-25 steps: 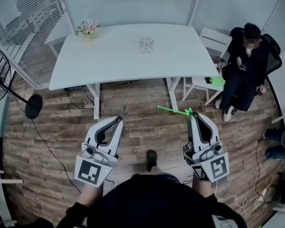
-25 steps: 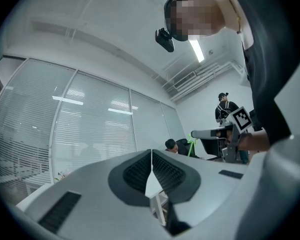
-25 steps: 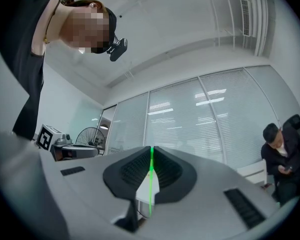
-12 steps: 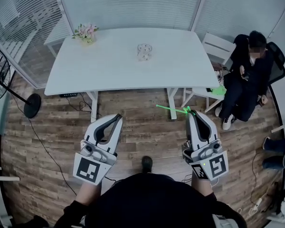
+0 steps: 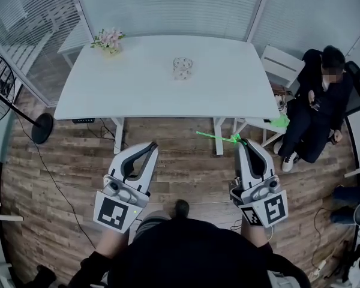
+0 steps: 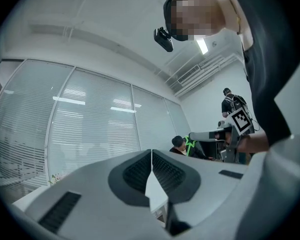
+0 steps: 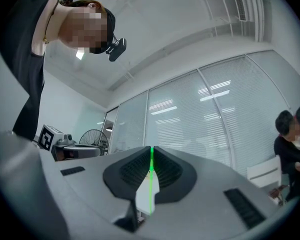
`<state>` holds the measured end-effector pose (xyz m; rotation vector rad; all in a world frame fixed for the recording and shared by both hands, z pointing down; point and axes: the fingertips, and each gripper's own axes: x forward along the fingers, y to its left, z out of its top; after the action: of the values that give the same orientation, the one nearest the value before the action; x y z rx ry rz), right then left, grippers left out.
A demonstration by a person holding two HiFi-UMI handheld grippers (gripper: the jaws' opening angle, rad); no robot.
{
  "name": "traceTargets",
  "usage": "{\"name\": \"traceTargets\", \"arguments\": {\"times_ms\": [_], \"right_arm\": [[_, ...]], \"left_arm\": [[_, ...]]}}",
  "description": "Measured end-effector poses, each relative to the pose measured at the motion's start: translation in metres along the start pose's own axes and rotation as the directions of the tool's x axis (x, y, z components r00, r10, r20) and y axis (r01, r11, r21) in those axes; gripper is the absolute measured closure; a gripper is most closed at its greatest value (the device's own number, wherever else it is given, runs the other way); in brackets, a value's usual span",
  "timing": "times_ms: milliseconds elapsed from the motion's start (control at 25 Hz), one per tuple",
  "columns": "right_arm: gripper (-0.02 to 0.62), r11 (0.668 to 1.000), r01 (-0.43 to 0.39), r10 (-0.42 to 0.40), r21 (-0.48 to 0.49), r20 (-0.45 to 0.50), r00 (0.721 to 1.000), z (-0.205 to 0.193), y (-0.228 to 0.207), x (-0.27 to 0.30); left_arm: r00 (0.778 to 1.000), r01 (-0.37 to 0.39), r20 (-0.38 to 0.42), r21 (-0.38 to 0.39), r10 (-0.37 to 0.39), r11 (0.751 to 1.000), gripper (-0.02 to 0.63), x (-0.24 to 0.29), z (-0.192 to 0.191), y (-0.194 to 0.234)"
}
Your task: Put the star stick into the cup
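In the head view my right gripper (image 5: 240, 141) is shut on a thin green star stick (image 5: 215, 137). The stick juts out to the left, with its green star by the jaw tips. The right gripper view shows the stick (image 7: 151, 180) as a green line pinched between the pads. My left gripper (image 5: 152, 145) is shut with nothing in it, its pads meeting in the left gripper view (image 6: 151, 160). A clear glass cup (image 5: 182, 67) stands on the white table (image 5: 138, 89), far ahead of both grippers. Both grippers hang over the wooden floor.
A small pot of pink flowers (image 5: 110, 39) sits at the table's far left corner. A seated person in black (image 5: 318, 101) is to the right of the table, beside a white chair (image 5: 280, 62). A standing fan (image 5: 12, 101) is at the left. Glass walls with blinds ring the room.
The view has shifted slightly; the table sits a bit nearer and the seated person lies further right in frame. Both grippers hold the same pose, the stick still gripped.
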<state>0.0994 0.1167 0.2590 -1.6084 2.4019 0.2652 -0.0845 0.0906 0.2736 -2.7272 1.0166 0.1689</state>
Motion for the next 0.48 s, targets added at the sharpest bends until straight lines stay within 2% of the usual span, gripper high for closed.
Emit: {"name": "traceTargets", "arguments": {"times_ms": [480], "right_arm": [[0.574,1.000,-0.007,0.007,0.005,0.000,1.000,-0.004,0.000,0.013]], "left_arm": [[0.999,-0.028,-0.015,-0.004,0.028,1.000,0.586,-0.002,-0.005,0.017]]}}
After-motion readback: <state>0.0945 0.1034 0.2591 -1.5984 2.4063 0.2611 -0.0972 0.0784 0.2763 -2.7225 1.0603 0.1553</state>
